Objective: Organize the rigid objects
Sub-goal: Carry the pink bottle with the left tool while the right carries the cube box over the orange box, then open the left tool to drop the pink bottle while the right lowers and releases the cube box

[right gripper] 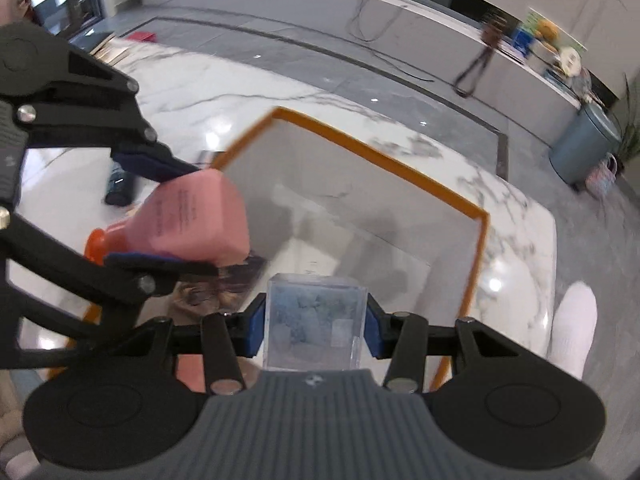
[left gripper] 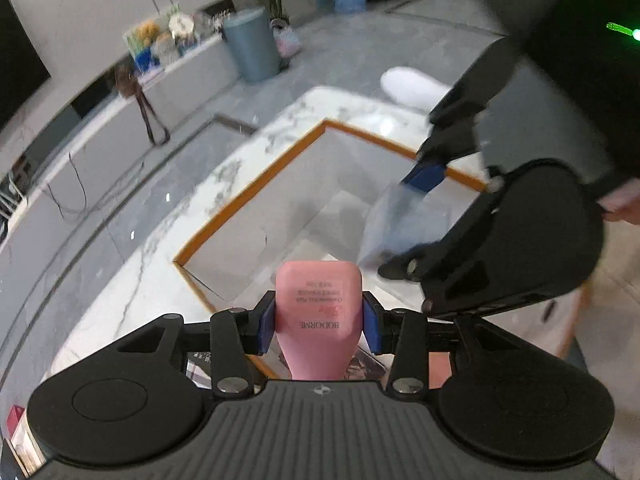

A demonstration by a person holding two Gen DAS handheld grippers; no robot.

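Note:
My left gripper (left gripper: pixel 318 322) is shut on a pink tube (left gripper: pixel 318 312) with an orange cap, held above the near corner of a grey storage box with an orange rim (left gripper: pixel 256 184). It also shows in the right wrist view (right gripper: pixel 192 222), where the left gripper (right gripper: pixel 204 220) clamps it over the box's left edge. My right gripper (right gripper: pixel 316 324) is shut on a clear plastic box (right gripper: pixel 316 320) with pale blue contents, held above the storage box (right gripper: pixel 384 156). The right gripper (left gripper: pixel 416 224) with the clear box (left gripper: pixel 404 220) shows at right in the left wrist view.
The storage box stands on a white marble table (right gripper: pixel 192 92). A dark bottle (right gripper: pixel 119 188) lies on the table left of the box. Printed booklets (right gripper: pixel 224 288) lie by the box's near edge. A blue-grey bin (left gripper: pixel 252 44) stands on the floor beyond.

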